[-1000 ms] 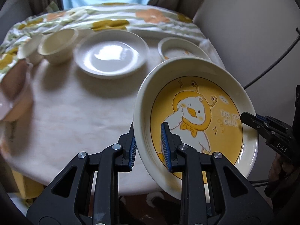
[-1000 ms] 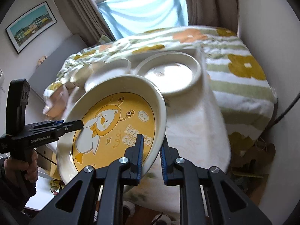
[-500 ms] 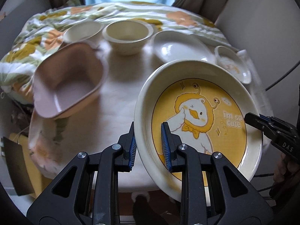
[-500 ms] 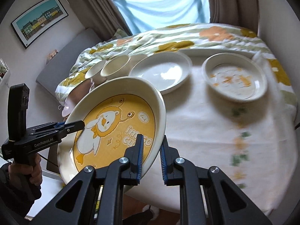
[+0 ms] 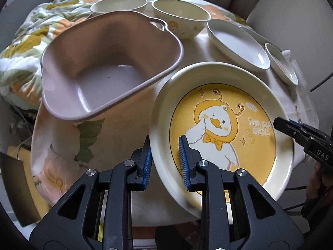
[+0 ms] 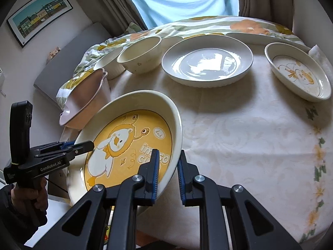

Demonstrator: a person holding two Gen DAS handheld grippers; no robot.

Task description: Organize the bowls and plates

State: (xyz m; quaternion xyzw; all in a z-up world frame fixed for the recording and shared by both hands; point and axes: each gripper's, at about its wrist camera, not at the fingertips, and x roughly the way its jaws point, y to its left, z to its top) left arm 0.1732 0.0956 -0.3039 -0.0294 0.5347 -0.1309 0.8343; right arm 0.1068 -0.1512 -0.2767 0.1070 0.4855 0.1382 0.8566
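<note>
A cream plate with a yellow duck picture (image 5: 224, 129) (image 6: 124, 145) hangs tilted over the table's near left edge, held from both sides. My left gripper (image 5: 164, 160) (image 6: 83, 145) is shut on its left rim. On the opposite rim my right gripper (image 6: 167, 173) (image 5: 278, 123) is shut too. Just beyond the plate sits a pink heart-shaped basin (image 5: 104, 73) (image 6: 85, 100), close to its far rim. Two cream bowls (image 6: 141, 54), a white plate (image 6: 208, 62) and a small duck plate (image 6: 297, 77) line the back of the table.
The round table carries a pale embroidered cloth (image 6: 249, 135) with a flowered cover (image 6: 208, 27) bunched at the back. Curtains and a window stand behind, a framed picture (image 6: 39, 14) hangs on the left wall. A person's hand (image 6: 27, 198) grips the left tool's handle.
Both grippers have carried the duck plate leftward along the table and lower. The pink basin has come into full view right beside the plate; the white plates now lie off to the right.
</note>
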